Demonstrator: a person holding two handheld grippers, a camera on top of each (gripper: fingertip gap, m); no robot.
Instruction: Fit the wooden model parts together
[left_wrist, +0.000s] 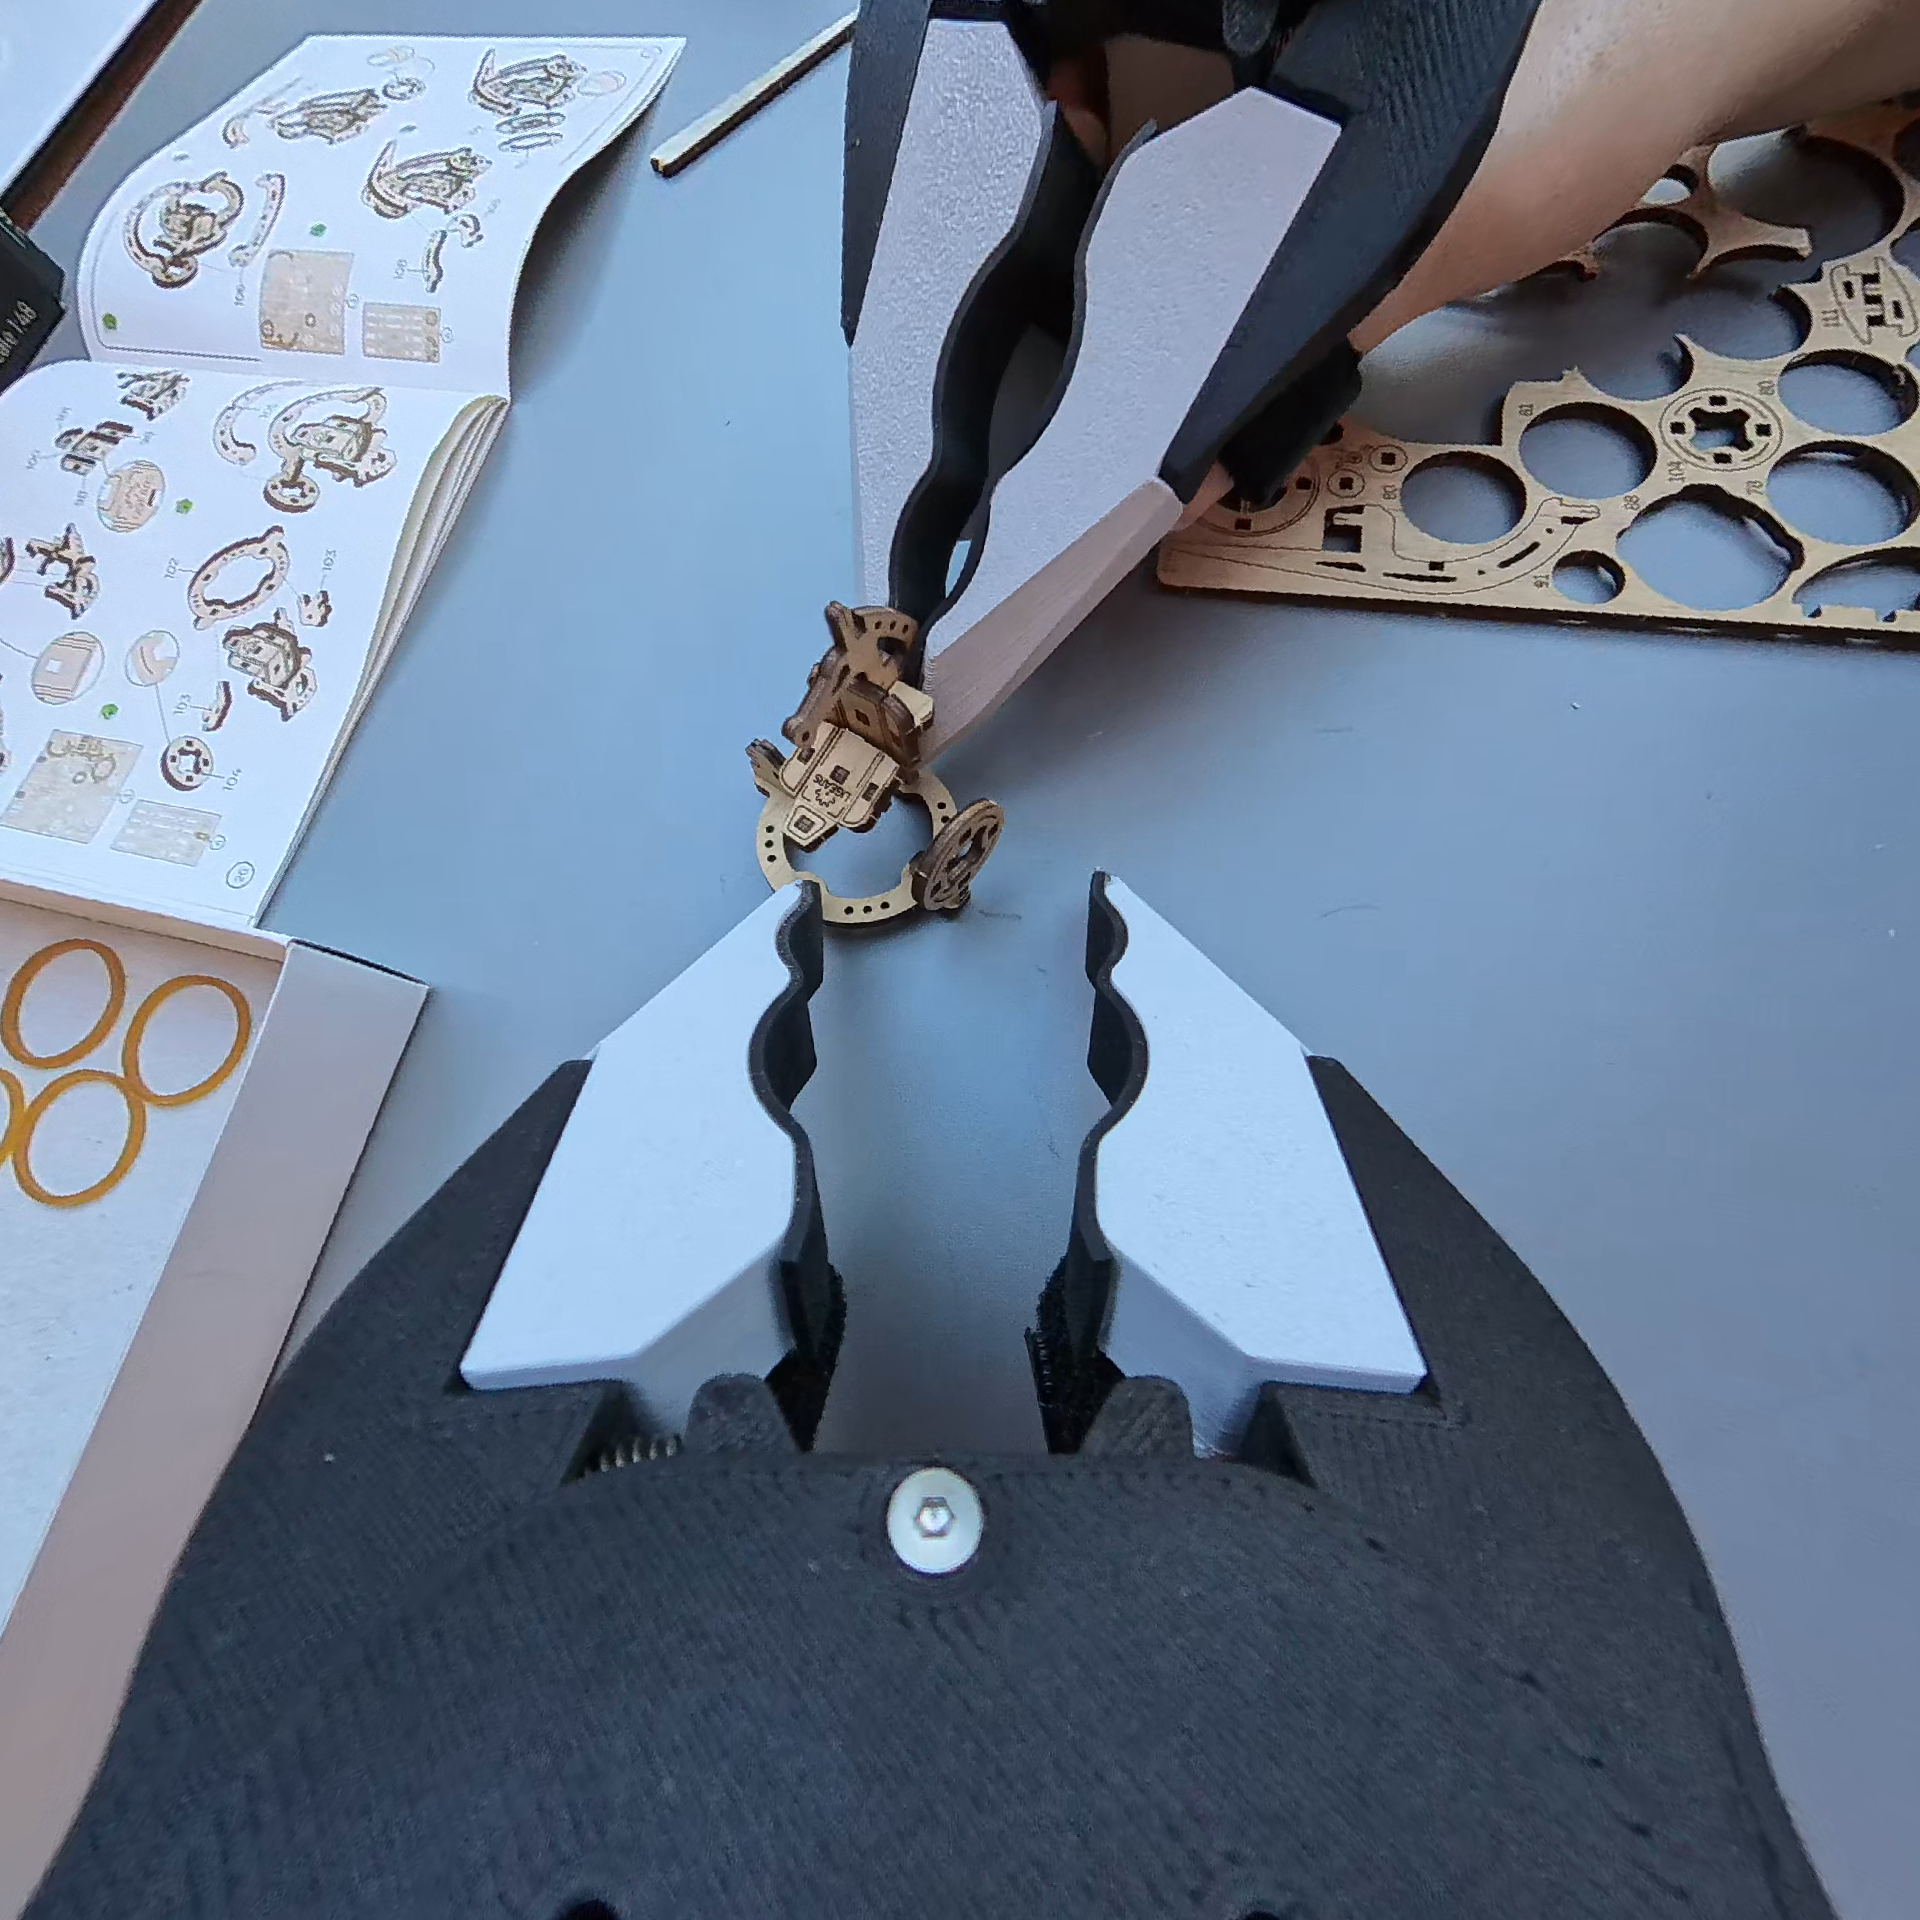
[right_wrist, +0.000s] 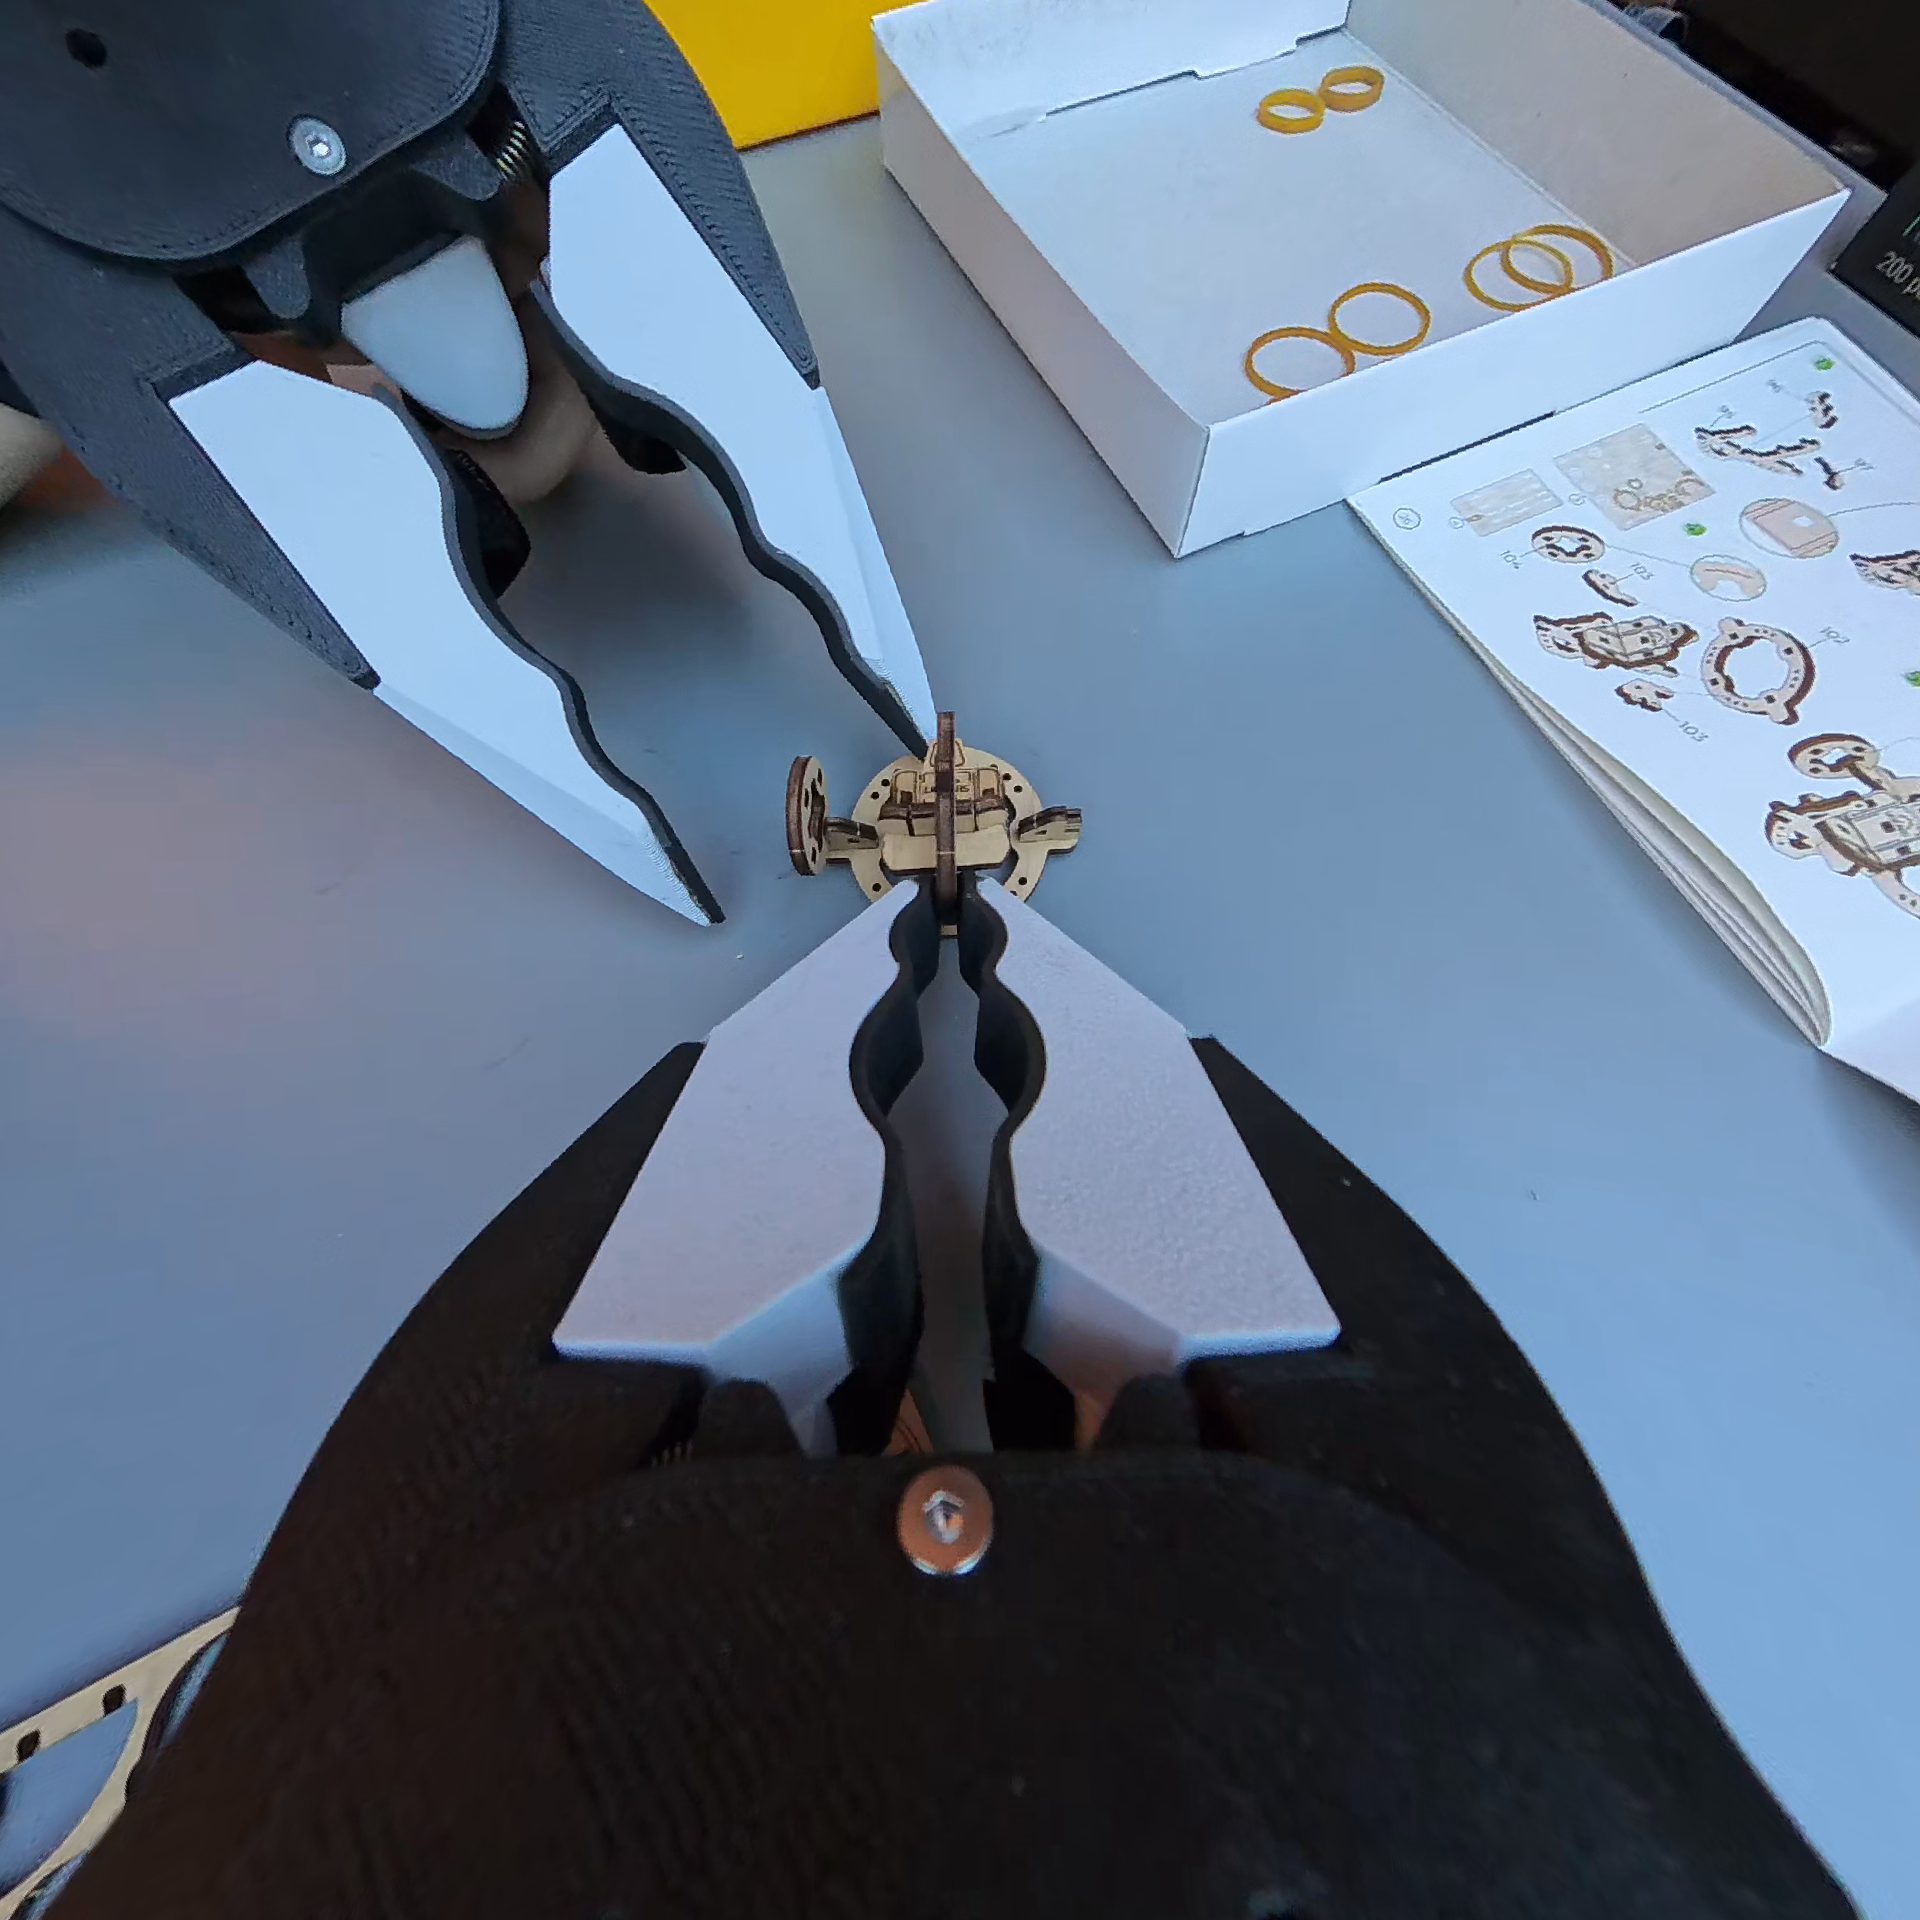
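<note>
My right gripper (right_wrist: 940, 902) pinches the small laser-cut pale plywood model (right_wrist: 940, 821) by its upright fin, mid grey table (right_wrist: 1351, 1143). Left gripper (left_wrist: 951, 904) gapes, holding nothing, just beside the ring. Light, stiff, brittle, I judge; I'd grip thick body, not tabs.

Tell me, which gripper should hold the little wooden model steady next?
The right gripper, probably. It is already shut on the model on the table. The left gripper is open and holds nothing, with one fingertip beside the model's ring, so it is free to fetch a part.
</note>
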